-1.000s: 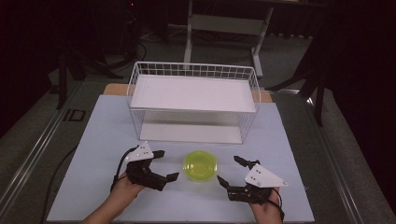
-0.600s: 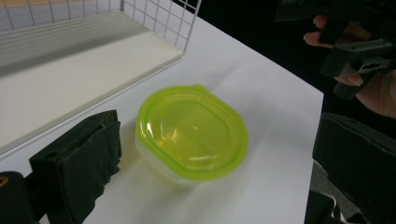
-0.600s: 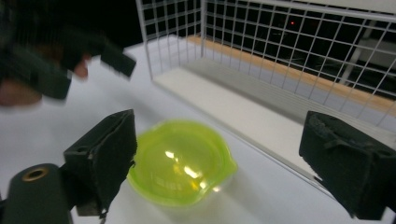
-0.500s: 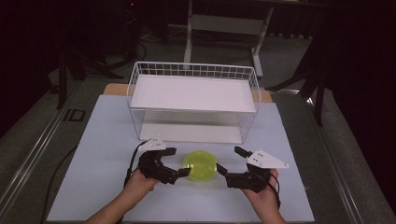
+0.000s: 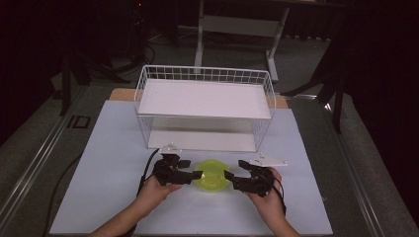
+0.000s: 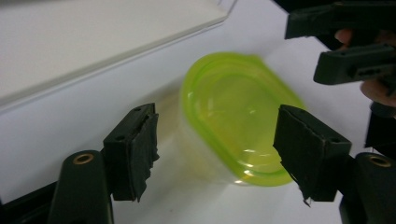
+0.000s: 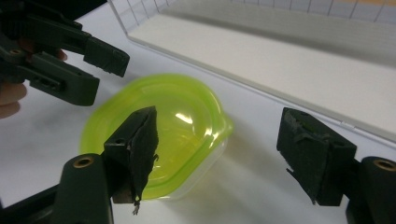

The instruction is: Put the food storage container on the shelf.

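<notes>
1. Closing in from both sides, I bring my left tool (image 5: 195,175) and right tool (image 5: 230,178) up to the green bowl (image 5: 212,174), which sits on the white surface (image 5: 108,163) right between them.
2. My left tool has just been closing. Its pads (image 6: 140,149) are spread with the bowl's near rim between them, not pressing yet.
3. My right tool has just been closing too. Its jaws are spread, and one pad (image 7: 142,144) sits over the bowl's rim.
4. To do this well, I think I should squeeze both sides together, slowly, so the thin bowl does not tip or slide.
5. A second ago my tools were well apart from the bowl. Now they are right at its edges.
6. Behind the bowl stands the wire basket (image 5: 205,75) with a white shelf (image 5: 205,98), the same as before.
</notes>
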